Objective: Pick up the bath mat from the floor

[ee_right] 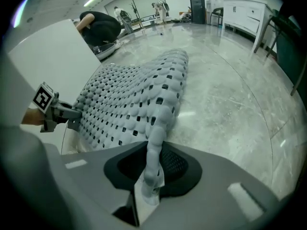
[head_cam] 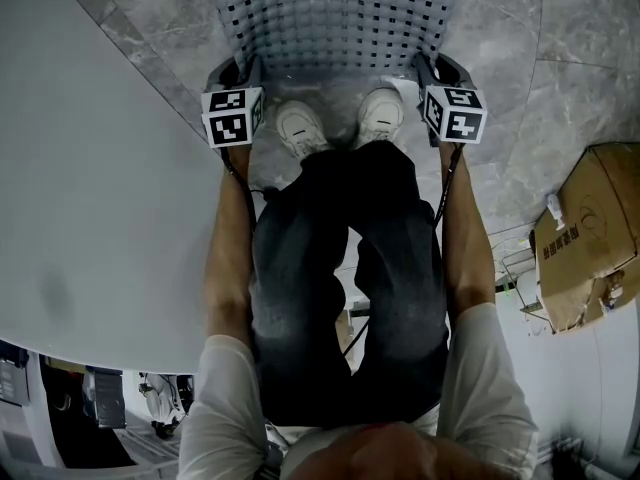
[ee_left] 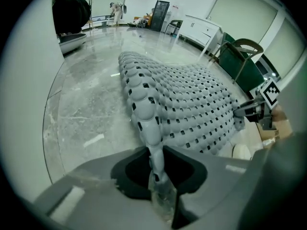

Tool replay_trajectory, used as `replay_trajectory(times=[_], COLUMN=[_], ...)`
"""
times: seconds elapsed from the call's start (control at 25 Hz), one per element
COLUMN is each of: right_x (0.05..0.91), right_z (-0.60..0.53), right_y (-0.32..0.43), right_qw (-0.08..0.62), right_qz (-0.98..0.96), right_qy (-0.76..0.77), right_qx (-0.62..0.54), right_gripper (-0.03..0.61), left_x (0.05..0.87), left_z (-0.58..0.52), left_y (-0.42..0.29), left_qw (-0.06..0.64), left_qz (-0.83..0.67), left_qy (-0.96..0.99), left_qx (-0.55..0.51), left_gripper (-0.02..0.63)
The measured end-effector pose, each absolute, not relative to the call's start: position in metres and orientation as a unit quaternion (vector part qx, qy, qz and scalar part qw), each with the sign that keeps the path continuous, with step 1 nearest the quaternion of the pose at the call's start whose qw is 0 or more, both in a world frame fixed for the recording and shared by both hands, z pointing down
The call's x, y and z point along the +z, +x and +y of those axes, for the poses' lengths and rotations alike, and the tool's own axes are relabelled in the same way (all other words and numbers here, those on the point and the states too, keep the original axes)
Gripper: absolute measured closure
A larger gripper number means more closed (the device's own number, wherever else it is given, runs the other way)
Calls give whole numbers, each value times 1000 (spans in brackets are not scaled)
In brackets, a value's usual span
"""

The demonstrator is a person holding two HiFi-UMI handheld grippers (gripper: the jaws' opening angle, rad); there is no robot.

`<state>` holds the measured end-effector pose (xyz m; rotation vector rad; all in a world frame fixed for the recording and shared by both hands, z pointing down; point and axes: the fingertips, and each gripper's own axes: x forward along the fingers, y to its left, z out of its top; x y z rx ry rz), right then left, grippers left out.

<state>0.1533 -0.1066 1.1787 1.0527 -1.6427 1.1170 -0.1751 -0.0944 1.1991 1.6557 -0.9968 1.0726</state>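
We hold the left gripper (ee_left: 160, 188) and right gripper (ee_right: 149, 183) clenched on the near corners of the bath mat (head_cam: 335, 13) at 12 o'clock, to lift it level.

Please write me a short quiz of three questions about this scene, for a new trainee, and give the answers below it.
1. True or false: the bath mat lies fully flat on the floor.
2. What do the left hand-held gripper and the right hand-held gripper hold? A) a shoe each B) the near edge of the mat C) nothing
3. Fill in: the cardboard box stands at the person's ____ side.
Key: 1 false, its near edge is raised; 2 B; 3 right.
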Motion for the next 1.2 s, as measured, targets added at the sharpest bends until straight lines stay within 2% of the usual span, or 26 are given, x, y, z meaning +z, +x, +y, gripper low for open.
replay_trajectory(times=[0.68,1.2], right_x=[1149,1090], right_z=[-113,-104], right_y=[148,148], right_qw=[445,460], right_qz=[-672,-677], right_qy=[409,400], right_qx=[427,412], right_gripper=[531,535], left_x=[1172,1120], left_z=[-88,-79], left_y=[-159,-153], left_qw=[461,469], left_qz=[-385,-371], left_qy=[674,675], left_qx=[430,432], left_gripper=[568,569])
